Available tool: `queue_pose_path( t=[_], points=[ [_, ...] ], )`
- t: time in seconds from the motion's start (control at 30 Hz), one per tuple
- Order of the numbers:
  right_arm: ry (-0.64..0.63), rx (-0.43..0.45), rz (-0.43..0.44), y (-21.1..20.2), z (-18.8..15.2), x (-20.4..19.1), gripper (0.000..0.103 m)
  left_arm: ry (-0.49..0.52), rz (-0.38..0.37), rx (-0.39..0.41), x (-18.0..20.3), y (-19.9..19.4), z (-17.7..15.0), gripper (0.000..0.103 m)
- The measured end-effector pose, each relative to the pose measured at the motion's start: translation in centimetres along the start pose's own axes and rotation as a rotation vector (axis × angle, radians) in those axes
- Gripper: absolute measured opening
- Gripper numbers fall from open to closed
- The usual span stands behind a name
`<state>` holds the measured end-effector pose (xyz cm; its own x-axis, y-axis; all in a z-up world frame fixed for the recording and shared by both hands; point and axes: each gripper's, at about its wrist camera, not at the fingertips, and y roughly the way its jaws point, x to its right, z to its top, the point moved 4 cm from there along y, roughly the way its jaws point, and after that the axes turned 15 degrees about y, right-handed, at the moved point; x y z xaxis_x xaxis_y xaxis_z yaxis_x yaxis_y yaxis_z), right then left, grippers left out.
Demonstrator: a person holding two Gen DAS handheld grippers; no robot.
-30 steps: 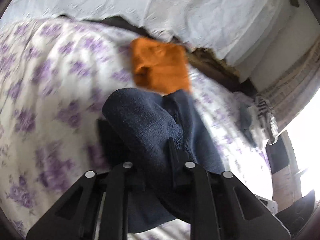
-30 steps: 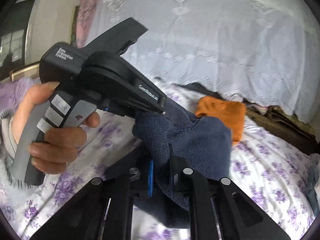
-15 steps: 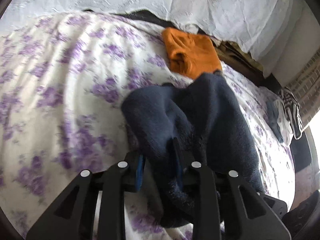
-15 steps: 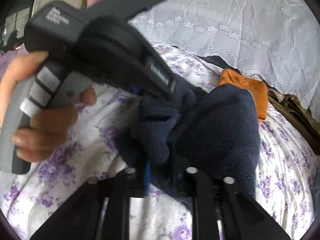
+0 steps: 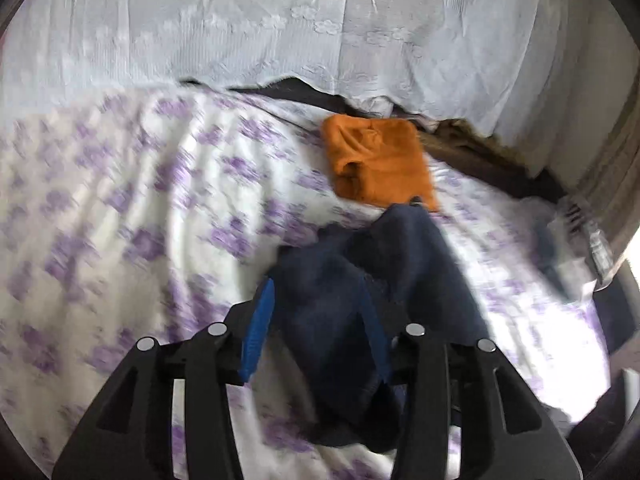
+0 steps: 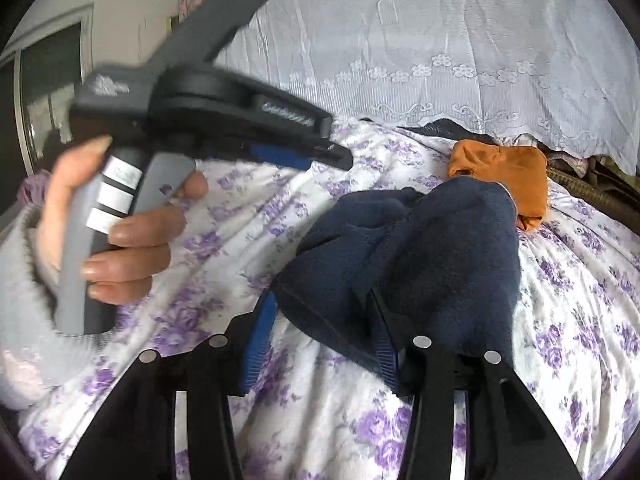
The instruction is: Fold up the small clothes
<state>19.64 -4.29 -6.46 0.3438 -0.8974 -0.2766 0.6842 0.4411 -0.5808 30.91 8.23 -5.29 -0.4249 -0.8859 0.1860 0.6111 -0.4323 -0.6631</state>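
Note:
A dark navy knitted garment (image 5: 360, 280) lies bunched on the purple-flowered bedsheet (image 5: 120, 200); it also shows in the right wrist view (image 6: 420, 248). My left gripper (image 5: 316, 320) is open, its blue pads either side of the cloth's near fold. My right gripper (image 6: 324, 332) is open too, the navy cloth resting between its fingers. The left gripper, held in a hand, also shows in the right wrist view (image 6: 336, 152), lifted clear of the garment. A folded orange garment (image 5: 376, 160) lies just beyond the navy one.
A white lace cover (image 5: 280, 28) hangs behind the bed. Dark and brown clothes (image 5: 472, 152) lie along the back edge. Striped and dark items (image 5: 576, 232) sit at the far right of the sheet.
Both grippers have opened and let go of the navy garment, which now lies slumped on the sheet. The left gripper has drawn back and up.

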Motion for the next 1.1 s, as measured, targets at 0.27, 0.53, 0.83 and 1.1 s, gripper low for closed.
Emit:
queue_pose_path(
  t=[0.27, 0.53, 0.83, 1.1],
  points=[
    [0.214, 0.031, -0.017, -3.6, 1.3, 6.5, 0.004, 0.122, -0.045, -0.078, 4.8, 2.7, -2.1, 0.052],
    [0.246, -0.018, -0.11, 1.4, 10.7, 8.7, 0.006, 0.247, 0.159, -0.096, 6.7, 4.7, -4.9, 0.059],
    [0.307, -0.193, -0.243, 11.7, 9.0, 14.2, 0.0, 0.174, 0.093, -0.105, 5.1, 4.9, -5.5, 0.067],
    [0.206, -0.055, -0.173, 3.0, 8.4, 9.3, 0.003, 0.101, 0.066, -0.058, 3.8, 3.5, -5.0, 0.068]
  ],
)
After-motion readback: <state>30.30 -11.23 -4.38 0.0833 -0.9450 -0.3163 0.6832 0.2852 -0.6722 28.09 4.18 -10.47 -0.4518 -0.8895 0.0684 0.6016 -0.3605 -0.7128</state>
